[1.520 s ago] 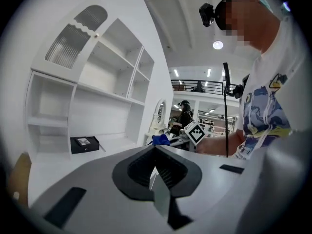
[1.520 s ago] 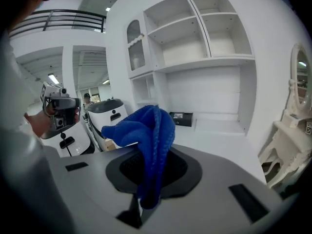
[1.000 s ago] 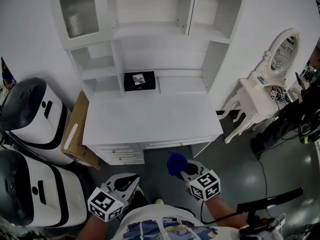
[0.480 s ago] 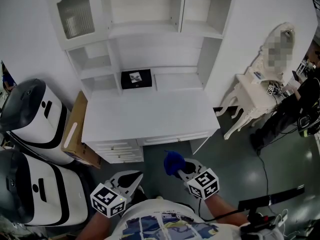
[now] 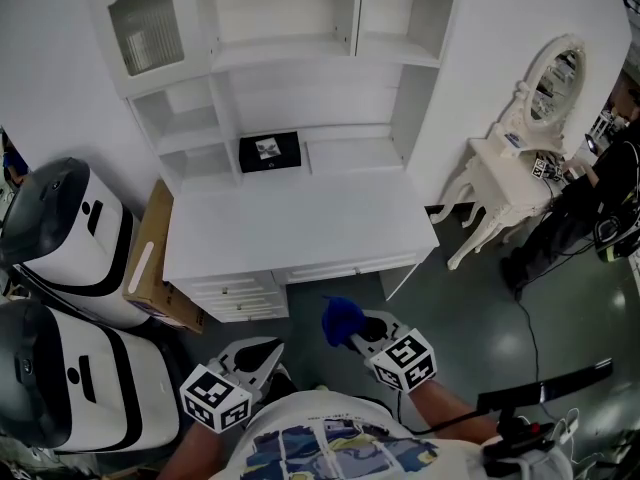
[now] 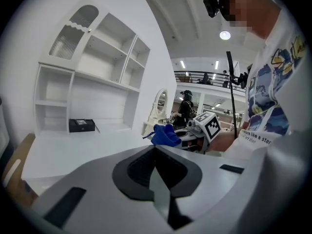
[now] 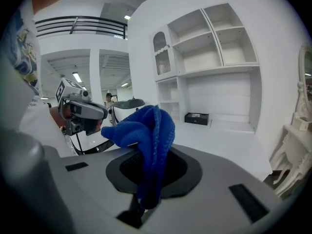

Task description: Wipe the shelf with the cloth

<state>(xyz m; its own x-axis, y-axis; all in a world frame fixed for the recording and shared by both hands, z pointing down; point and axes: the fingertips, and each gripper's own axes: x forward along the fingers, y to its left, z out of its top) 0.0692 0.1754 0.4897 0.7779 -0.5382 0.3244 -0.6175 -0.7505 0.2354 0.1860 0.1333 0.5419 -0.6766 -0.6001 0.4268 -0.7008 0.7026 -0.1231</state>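
Observation:
The white shelf unit point(image 5: 300, 98) rises over a white desk top point(image 5: 295, 223), ahead of me in the head view. A small black box point(image 5: 269, 152) sits in a low cubby of it. My right gripper point(image 5: 352, 328) hovers over the floor just before the desk's front edge, shut on a bunched blue cloth point(image 5: 341, 319). In the right gripper view the cloth point(image 7: 146, 130) hangs out of the right gripper point(image 7: 144, 199). My left gripper point(image 5: 260, 353) is lower left, shut and holding nothing; the left gripper point(image 6: 158, 189) shows its jaws meeting. All shelves point(image 7: 214, 57) are apart from both grippers.
Two white-and-black machines point(image 5: 55, 238) and a cardboard box point(image 5: 150, 258) stand left of the desk. A white dressing table with an oval mirror point(image 5: 520, 153) and a person in dark clothes point(image 5: 600, 203) are at the right. Cables and a black bar point(image 5: 545, 383) lie over the grey floor.
The right gripper and its blue cloth have drifted slightly left and toward the desk. The left gripper has hardly moved. The head view has shifted a little.

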